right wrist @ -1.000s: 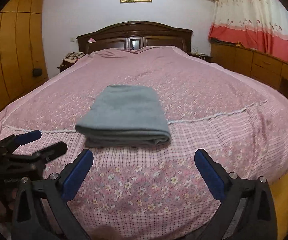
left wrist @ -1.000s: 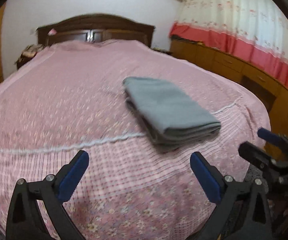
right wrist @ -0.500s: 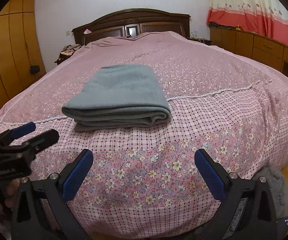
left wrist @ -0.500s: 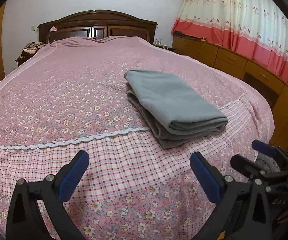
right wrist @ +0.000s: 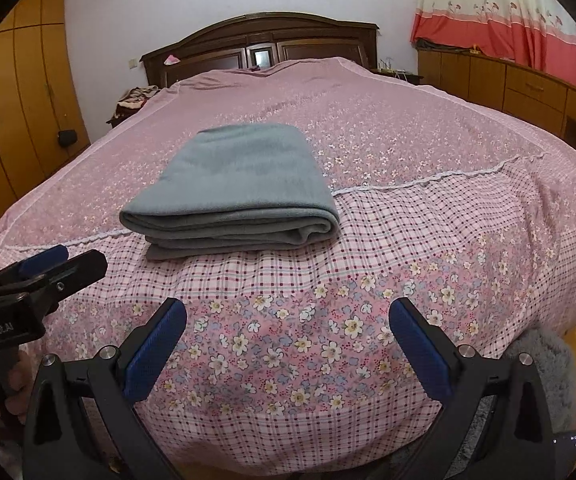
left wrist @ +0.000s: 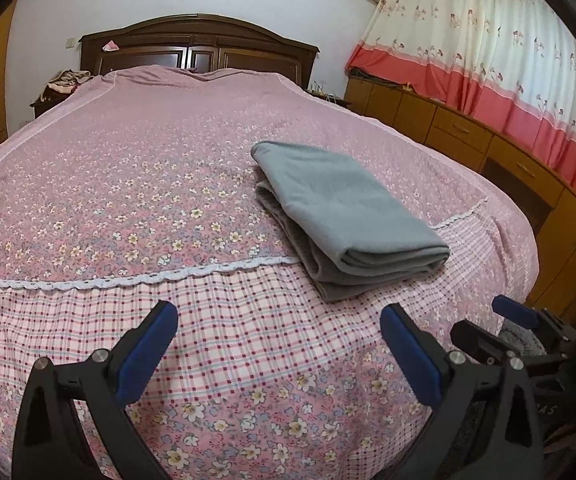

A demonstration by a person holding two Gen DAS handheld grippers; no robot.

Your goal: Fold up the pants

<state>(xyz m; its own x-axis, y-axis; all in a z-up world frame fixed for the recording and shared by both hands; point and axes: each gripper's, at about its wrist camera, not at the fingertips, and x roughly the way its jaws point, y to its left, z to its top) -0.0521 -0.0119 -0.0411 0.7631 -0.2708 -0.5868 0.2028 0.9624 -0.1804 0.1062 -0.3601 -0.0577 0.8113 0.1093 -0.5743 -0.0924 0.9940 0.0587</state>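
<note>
At the foot of the bed your left gripper (left wrist: 278,344) and right gripper (right wrist: 288,340) both gape wide, holding nothing, well short of the pants (right wrist: 240,184). These lie folded in a neat grey stack on the pink bedspread (right wrist: 428,240), across its lace seam. Looks done. Risk: reach in again and a pad snags the top layer, dragging the stack open.

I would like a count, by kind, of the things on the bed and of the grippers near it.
Folded grey pants: 1
Pink floral bedspread: 1
Grippers with open jaws, left gripper and right gripper: 2
Total: 4
</note>
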